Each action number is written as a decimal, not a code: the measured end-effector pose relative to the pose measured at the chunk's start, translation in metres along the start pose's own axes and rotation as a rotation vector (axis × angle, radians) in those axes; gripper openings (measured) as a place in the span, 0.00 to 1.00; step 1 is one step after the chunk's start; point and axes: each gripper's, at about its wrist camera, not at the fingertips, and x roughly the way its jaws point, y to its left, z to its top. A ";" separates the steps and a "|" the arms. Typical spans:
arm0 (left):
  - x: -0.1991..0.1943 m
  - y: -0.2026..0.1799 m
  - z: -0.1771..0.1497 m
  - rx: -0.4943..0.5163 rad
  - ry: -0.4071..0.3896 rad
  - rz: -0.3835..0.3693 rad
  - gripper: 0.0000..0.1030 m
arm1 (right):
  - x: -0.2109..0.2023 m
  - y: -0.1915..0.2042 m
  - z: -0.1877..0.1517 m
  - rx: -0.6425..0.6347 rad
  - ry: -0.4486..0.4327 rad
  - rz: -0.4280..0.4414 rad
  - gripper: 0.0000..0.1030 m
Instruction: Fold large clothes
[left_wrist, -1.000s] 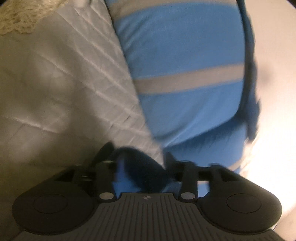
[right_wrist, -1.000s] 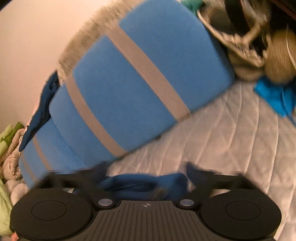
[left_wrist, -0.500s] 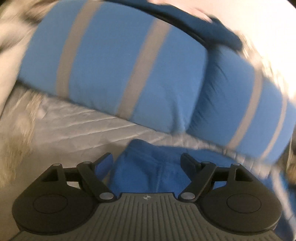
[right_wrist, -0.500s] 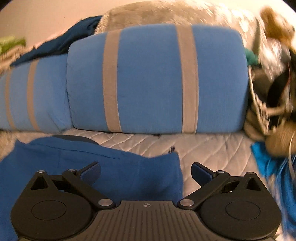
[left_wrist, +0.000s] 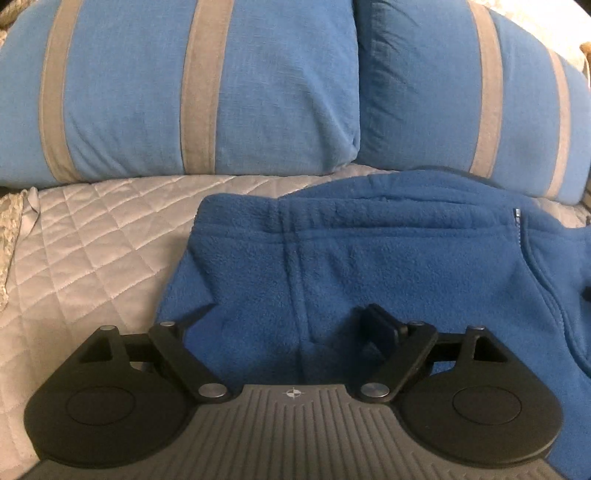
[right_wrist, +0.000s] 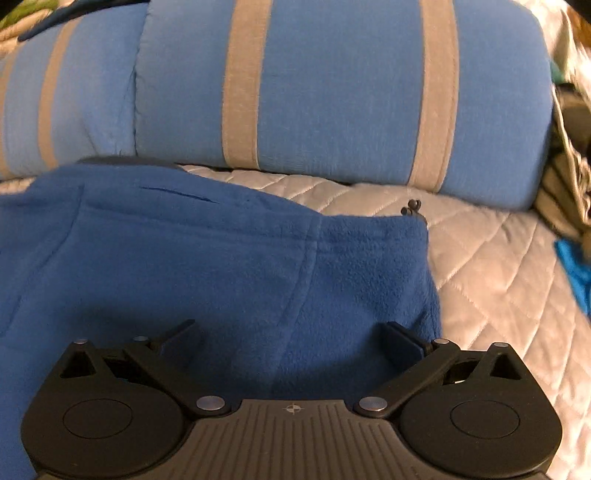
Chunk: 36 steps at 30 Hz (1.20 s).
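Fleece garment (left_wrist: 388, 258): deep blue, napped and matt, with stitched seams and a small metal zip pull (left_wrist: 516, 214). Bedspread (left_wrist: 92, 236): pale grey quilted cloth with a faint satin sheen and diamond stitching. Pillows (left_wrist: 207, 85): soft blue woven cloth, matt, banded with grey velvety stripes. Left claw (left_wrist: 284, 325) and right claw (right_wrist: 291, 336): matt black plastic with dull metal rivets; ribbed grey housing.

Striped pillows (left_wrist: 207, 85) on quilted bedspread (left_wrist: 92, 236)
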 end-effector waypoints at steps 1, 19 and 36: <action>0.002 -0.001 0.000 0.004 0.005 0.000 0.85 | 0.000 -0.002 0.000 0.011 -0.001 0.007 1.00; -0.007 0.003 0.013 0.028 0.100 -0.008 0.86 | -0.013 -0.014 0.005 0.046 0.042 0.049 1.00; -0.056 0.063 0.005 -0.108 0.198 -0.258 0.86 | -0.058 -0.089 -0.006 0.267 0.093 0.116 1.00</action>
